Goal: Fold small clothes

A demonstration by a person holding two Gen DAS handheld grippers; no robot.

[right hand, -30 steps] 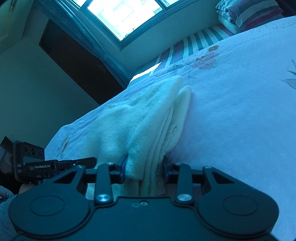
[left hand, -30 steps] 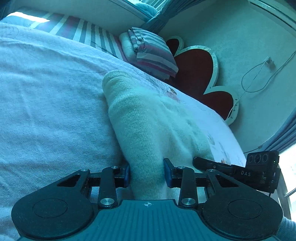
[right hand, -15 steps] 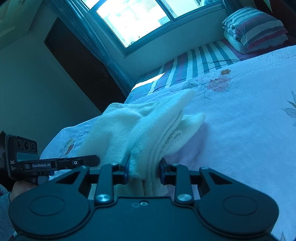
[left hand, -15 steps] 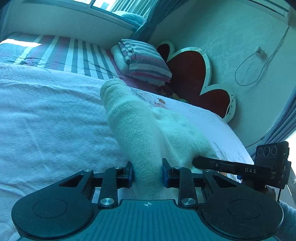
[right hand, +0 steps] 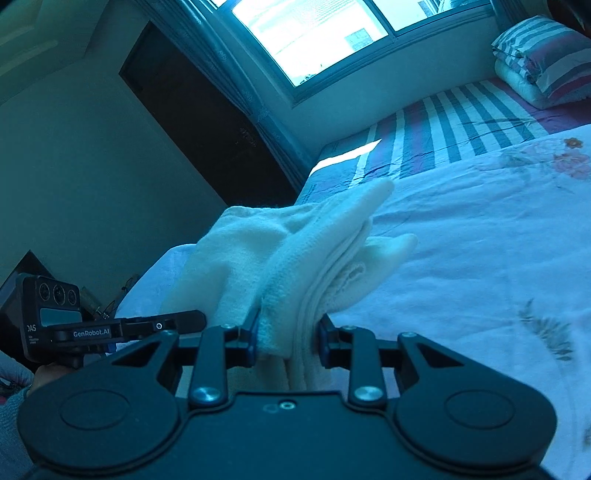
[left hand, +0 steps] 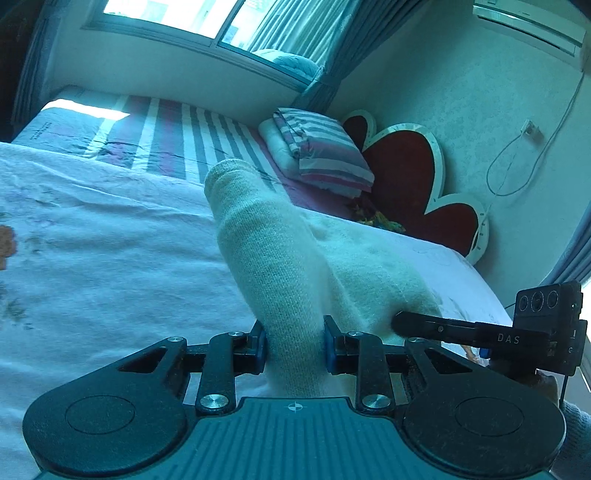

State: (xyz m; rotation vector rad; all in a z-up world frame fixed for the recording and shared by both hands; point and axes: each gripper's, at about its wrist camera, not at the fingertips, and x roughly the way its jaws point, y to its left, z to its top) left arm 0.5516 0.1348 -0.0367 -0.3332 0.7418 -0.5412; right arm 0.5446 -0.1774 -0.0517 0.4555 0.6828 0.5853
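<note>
A cream knitted garment (left hand: 280, 266) hangs lifted over the bed, stretched between both grippers. My left gripper (left hand: 294, 345) is shut on one bunched edge of it, and a long knitted sleeve reaches forward from the pads. My right gripper (right hand: 287, 341) is shut on the other edge, where several layers of the cream garment (right hand: 295, 254) are gathered. In the left wrist view the right gripper (left hand: 399, 320) shows at the lower right, pinching the cloth. The left gripper (right hand: 201, 318) appears at the lower left of the right wrist view.
A white floral quilt (left hand: 92, 258) covers the bed, with a striped sheet (left hand: 177, 136) behind it. A folded striped blanket and pillow (left hand: 317, 155) lie by a red heart-shaped headboard (left hand: 413, 177). A window (right hand: 332, 33) and a dark doorway (right hand: 199, 110) are beyond.
Both grippers have risen and pulled back with the cream garment, lifting it off the quilt. More of the room and window has come into view. The jaws tightened slightly on the cloth.
</note>
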